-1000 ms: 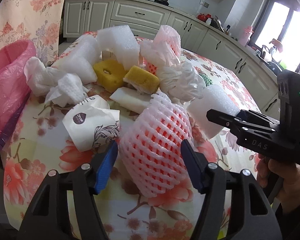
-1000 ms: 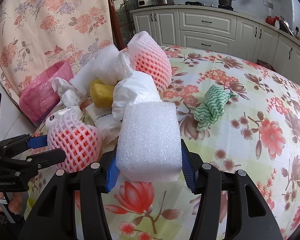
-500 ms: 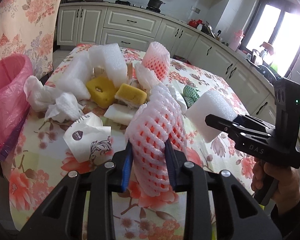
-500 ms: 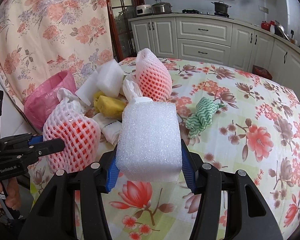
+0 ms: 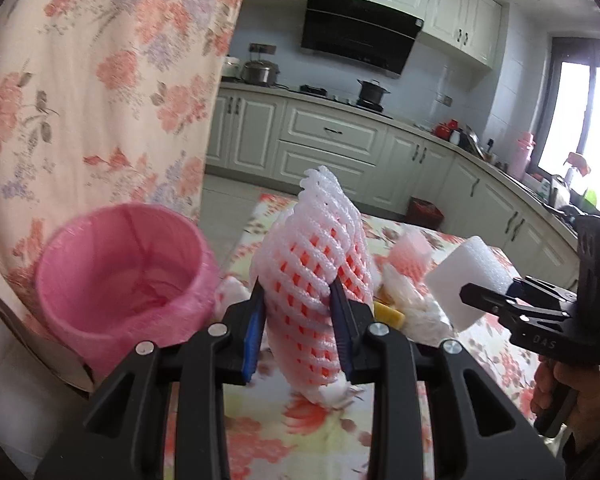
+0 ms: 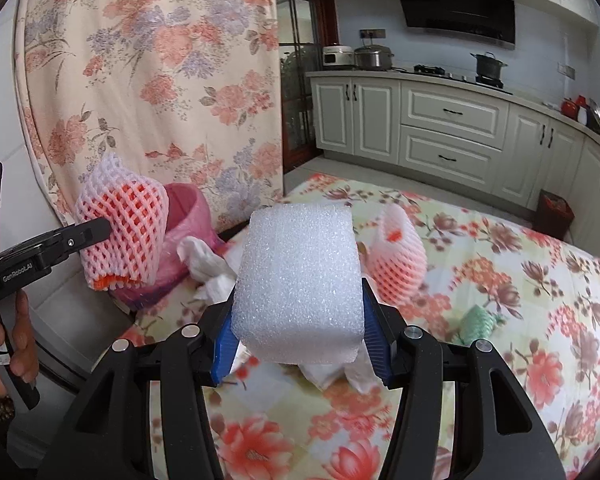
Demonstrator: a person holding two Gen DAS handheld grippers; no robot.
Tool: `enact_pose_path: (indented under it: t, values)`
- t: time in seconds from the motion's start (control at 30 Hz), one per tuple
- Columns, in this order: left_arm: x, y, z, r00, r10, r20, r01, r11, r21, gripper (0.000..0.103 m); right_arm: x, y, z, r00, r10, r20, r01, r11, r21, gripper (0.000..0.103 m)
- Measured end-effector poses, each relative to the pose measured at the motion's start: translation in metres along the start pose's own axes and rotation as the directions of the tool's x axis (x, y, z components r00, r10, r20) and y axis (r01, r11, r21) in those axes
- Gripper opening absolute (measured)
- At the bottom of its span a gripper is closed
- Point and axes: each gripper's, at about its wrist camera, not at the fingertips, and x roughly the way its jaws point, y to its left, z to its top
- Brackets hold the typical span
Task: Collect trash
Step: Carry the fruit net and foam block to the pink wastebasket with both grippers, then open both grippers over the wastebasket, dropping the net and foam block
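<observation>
Both claws have lifted off the counter (image 6: pixel 500 280): left claw (image 5: pixel 298 330) squeezes the foam net (image 5: pixel 312 264), right claw (image 6: pixel 300 338) clamps the foam block (image 6: pixel 300 284). Next, probably release over the pink bin (image 5: pixel 120 276).

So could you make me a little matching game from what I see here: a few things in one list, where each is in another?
Things:
1. foam net sleeve
2. white foam block
3. pink bag
4. green cloth

Places:
A. lying on the flowered table
B. pinched in the right tongs
C. open beside the table, by the curtain
D. pinched in the left tongs

Pairs: 1-D, 2-B, 3-C, 4-A
</observation>
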Motion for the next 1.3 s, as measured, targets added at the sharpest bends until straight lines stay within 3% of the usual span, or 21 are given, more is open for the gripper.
enact_pose_path:
  t: [0.13,0.4,0.67,1.0,1.03,1.1,1.13,1.2,1.3]
  values:
    - [-0.012,0.038,0.018,0.993,0.105,0.055,-0.104,0.994,-0.019,0.030,0.022,0.035,0.027,0.998,0.063,0.010,-0.062,0.997,-0.042,0.051]
    - [-0.023,0.093,0.031,0.965,0.240,0.104,-0.234,0.970,-0.066,0.031,0.073,0.099,0.062,0.984,0.180,-0.008,-0.180,0.979,-0.099,0.052]
    - [-0.025,0.137,0.038,0.940,0.319,0.121,-0.305,0.944,-0.123,0.032,0.118,0.158,0.084,0.963,0.266,-0.036,-0.268,0.951,-0.151,0.052]
    - [-0.022,0.160,0.044,0.931,0.344,0.121,-0.324,0.933,-0.156,0.033,0.167,0.194,0.091,0.948,0.305,-0.088,-0.317,0.930,-0.185,0.053]
    - [-0.021,0.161,0.044,0.931,0.345,0.120,-0.325,0.932,-0.158,0.033,0.170,0.195,0.089,0.948,0.305,-0.094,-0.318,0.929,-0.191,0.054]
    - [-0.018,0.162,0.045,0.932,0.344,0.117,-0.325,0.932,-0.159,0.035,0.175,0.195,0.087,0.951,0.290,-0.103,-0.306,0.932,-0.196,0.077]
    - [-0.015,0.163,0.046,0.932,0.344,0.116,-0.324,0.932,-0.160,0.035,0.175,0.193,0.086,0.954,0.284,-0.094,-0.298,0.934,-0.196,0.081]
    - [-0.012,0.164,0.047,0.933,0.342,0.114,-0.322,0.933,-0.164,0.036,0.175,0.188,0.086,0.957,0.276,-0.090,-0.288,0.938,-0.192,0.081]
    - [-0.006,0.163,0.047,0.934,0.340,0.107,-0.320,0.932,-0.167,0.047,0.172,0.175,0.086,0.968,0.238,-0.078,-0.249,0.950,-0.187,0.081]
